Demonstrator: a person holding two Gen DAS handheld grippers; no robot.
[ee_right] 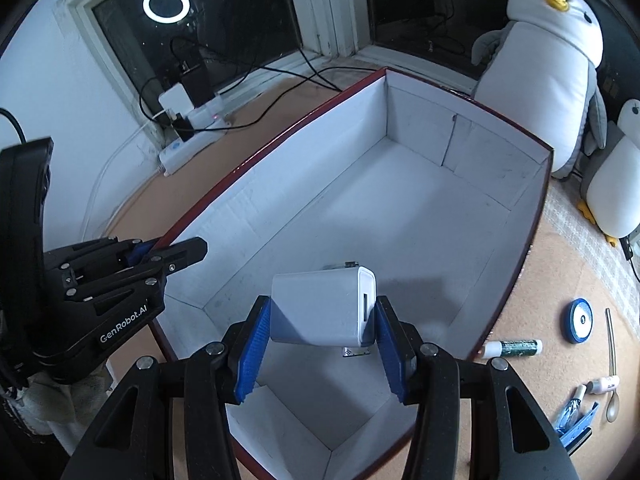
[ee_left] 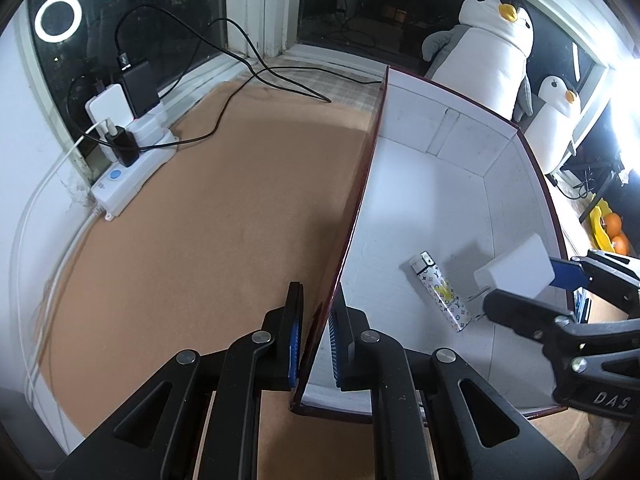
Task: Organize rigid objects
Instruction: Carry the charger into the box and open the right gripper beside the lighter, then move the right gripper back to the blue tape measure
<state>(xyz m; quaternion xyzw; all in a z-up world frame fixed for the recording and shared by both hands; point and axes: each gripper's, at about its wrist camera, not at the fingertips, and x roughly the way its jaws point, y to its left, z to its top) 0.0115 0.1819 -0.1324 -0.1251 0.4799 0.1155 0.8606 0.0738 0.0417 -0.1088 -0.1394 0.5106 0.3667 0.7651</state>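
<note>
The left gripper [ee_left: 314, 332] straddles the near end of the box's left wall [ee_left: 352, 220], one blue pad outside and one inside; the pads sit close to the thin red-edged cardboard but a sliver of gap shows, so I cannot tell whether they truly clamp it or only bracket it. Its likely purpose is to steady the white-lined box [ee_right: 536, 216] on the tan desk [ee_left: 200, 220] so it does not slide while things are dropped in. The right gripper [ee_right: 322, 344] is pinching a white USB charger block [ee_right: 324, 306] by its two flat sides, the port face turned toward 3 o'clock, and holds it above the box floor, clear of the walls; this looks like the carry-in stage, with release yet to come. In the left wrist view the charger hangs at about 3 o'clock, and just below it to the 7 o'clock side a patterned lighter [ee_left: 442, 290] lies flat on the box floor, already stowed. The charger should go down beside it, not on top. Outside the box, at 3 to 4 o'clock in the right wrist view, a green tube [ee_right: 514, 348], a blue tape roll [ee_right: 580, 320], a spoon [ee_right: 612, 360] and a blue clip [ee_right: 572, 420] lie on the desk, seemingly waiting their turn. A power strip [ee_left: 128, 168] with plugged adapters sits at 10 o'clock by the window, and a plush penguin [ee_right: 548, 72] leans beyond the box's far wall.
</note>
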